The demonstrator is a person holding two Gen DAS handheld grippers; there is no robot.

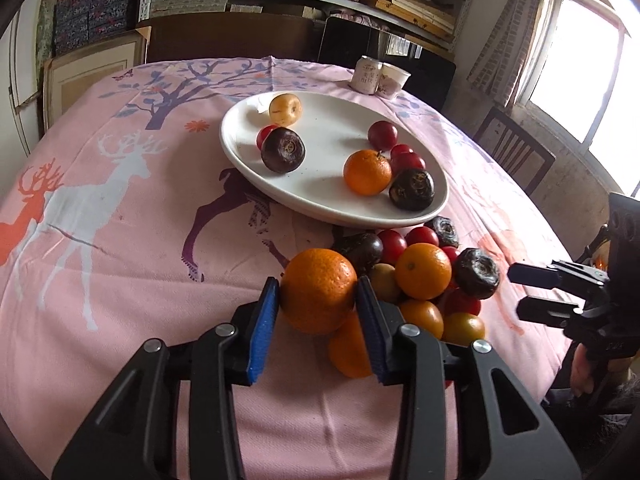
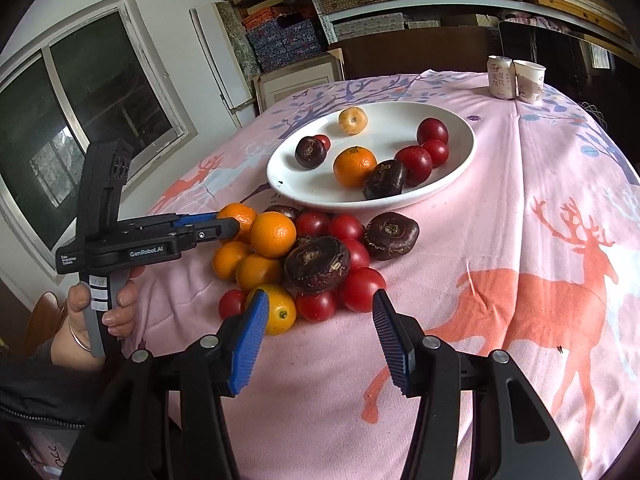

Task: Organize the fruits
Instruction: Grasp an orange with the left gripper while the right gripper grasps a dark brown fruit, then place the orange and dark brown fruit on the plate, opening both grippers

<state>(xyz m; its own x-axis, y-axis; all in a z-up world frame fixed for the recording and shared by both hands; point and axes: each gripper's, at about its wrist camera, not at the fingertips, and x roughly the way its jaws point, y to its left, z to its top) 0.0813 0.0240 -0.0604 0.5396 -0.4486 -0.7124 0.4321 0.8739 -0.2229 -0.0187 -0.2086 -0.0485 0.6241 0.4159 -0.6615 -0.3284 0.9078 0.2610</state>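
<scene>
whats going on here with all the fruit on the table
A person is sorting fruit with a handheld gripper in each hand. The left gripper has its fingers closed on an orange at the edge of the loose pile on the pink tablecloth. The right gripper is open, hovering near the pile's front and holding nothing. The white plate behind already holds several fruits, including one orange, some red ones and dark ones.

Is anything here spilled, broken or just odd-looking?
Nothing is spilled or broken. The odd part is the heap of fruit lying straight on the tablecloth beside the white plate, which is only partly filled. The left gripper clamps one orange from the heap; the right gripper is open.
</scene>
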